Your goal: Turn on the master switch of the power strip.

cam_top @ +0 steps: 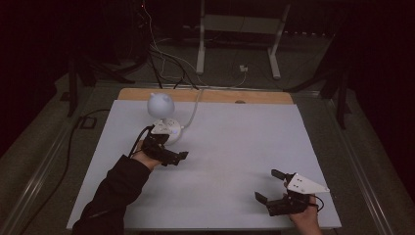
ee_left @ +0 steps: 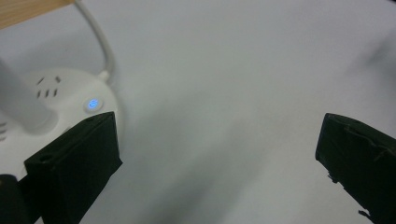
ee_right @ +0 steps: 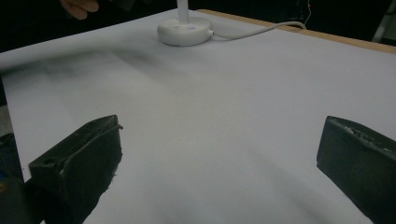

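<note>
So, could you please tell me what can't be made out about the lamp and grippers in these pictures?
- Lamp base: in the high view, the left gripper partly covers it.
- Lamp head: cut off by the top edge in the right gripper view.
- Base markings: blurred in the left gripper view.
- Cable end: lost in the dark beyond the table.

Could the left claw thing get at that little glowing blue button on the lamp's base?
Probably yes. The left gripper is open right beside the lamp base, and nothing covers the blue button.
</note>
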### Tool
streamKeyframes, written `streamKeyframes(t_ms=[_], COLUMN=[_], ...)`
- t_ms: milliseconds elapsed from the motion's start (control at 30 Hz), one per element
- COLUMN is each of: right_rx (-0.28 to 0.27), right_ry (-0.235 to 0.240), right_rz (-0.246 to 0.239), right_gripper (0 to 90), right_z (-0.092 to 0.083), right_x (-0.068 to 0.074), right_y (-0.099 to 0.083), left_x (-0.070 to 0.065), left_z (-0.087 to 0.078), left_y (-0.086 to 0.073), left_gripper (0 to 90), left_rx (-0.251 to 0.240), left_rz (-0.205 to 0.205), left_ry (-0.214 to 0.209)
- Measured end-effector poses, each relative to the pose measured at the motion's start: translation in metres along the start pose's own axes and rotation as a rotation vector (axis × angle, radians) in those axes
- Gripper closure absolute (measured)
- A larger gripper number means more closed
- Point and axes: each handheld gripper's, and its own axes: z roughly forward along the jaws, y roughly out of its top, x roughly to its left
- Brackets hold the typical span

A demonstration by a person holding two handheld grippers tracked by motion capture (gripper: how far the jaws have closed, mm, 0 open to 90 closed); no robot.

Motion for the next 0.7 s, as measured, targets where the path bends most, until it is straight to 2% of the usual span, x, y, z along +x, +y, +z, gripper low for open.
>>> streamKeyframes(t_ms=[167, 233, 600, 700], right_rx=[0.003, 0.004, 0.006, 0.004], right_ry=[0.002, -0.002, 0.001, 0.001], right_rz=[0.000, -0.005, -0.002, -0.001], right_gripper=[0.1, 0.1, 0.1, 0.1], right_z=[0.001, 0.001, 0.002, 0.001], right_x=[0.000, 0.000, 0.000, 0.000], right_y=[0.000, 0.000, 0.000, 0.000], left_x=[-0.001, -0.001, -0.009, -0.010], left_z=[-0.009, -0.011, -0.016, -0.017], left_y=[-0.009, -0.012, -0.037, -0.045], left_gripper=[0.3, 0.3, 0.3, 0.3], left_rx=[-0.024, -0.018, 0.013, 0.009], left_rz=[0.010, 0.023, 0.050, 0.048], left_ry=[-0.016, -0.001, -0.015, -0.021])
